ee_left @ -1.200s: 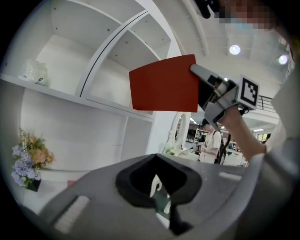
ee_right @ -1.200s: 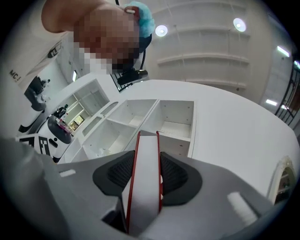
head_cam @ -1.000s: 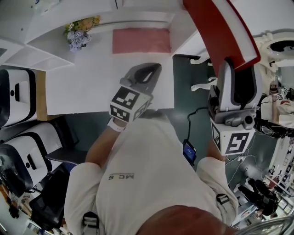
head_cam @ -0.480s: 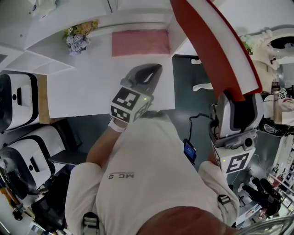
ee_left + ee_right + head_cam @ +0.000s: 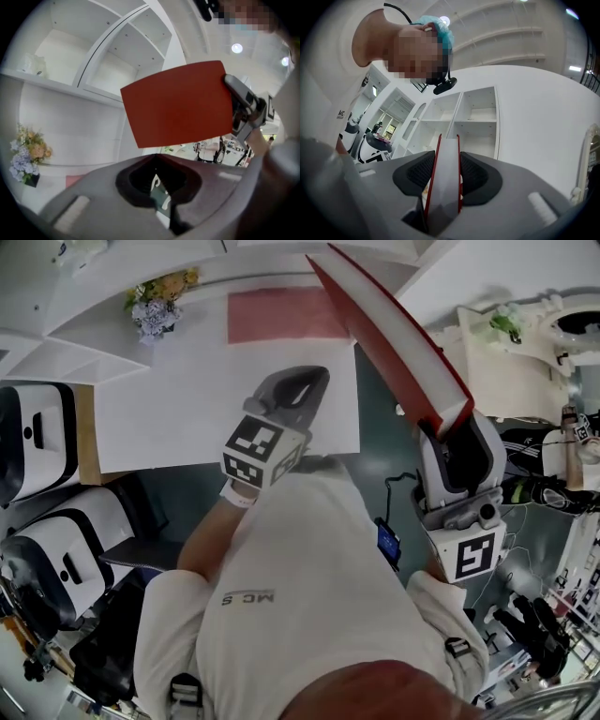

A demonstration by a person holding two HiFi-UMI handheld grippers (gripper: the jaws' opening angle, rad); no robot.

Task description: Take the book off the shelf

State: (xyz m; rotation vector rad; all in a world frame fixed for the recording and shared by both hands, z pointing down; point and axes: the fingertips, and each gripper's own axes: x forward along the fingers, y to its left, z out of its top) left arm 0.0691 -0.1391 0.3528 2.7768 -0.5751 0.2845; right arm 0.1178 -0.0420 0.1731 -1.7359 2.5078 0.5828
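The red book (image 5: 394, 343) with white page edges is clear of the shelf and slants up to the left over the white table's (image 5: 187, 399) right edge. My right gripper (image 5: 459, 427) is shut on its lower end. In the right gripper view the book (image 5: 443, 173) stands edge-on between the two pads (image 5: 421, 171). The left gripper view shows its red cover (image 5: 180, 103) broadside, with the right gripper (image 5: 246, 110) at its right end. My left gripper (image 5: 314, 376) hovers shut over the table, its tips (image 5: 156, 157) meeting with nothing between them.
A pink mat (image 5: 277, 315) lies at the table's far edge, and a flower pot (image 5: 155, 310) stands to its left. White open shelving (image 5: 473, 117) rises behind. White machines (image 5: 37, 437) crowd the left side. Cables and gear lie on the floor at right (image 5: 544, 493).
The right gripper has swung the book leftward, so its far end now reaches over the table's right edge. The gripper itself shifted slightly left. The left gripper has stayed put.
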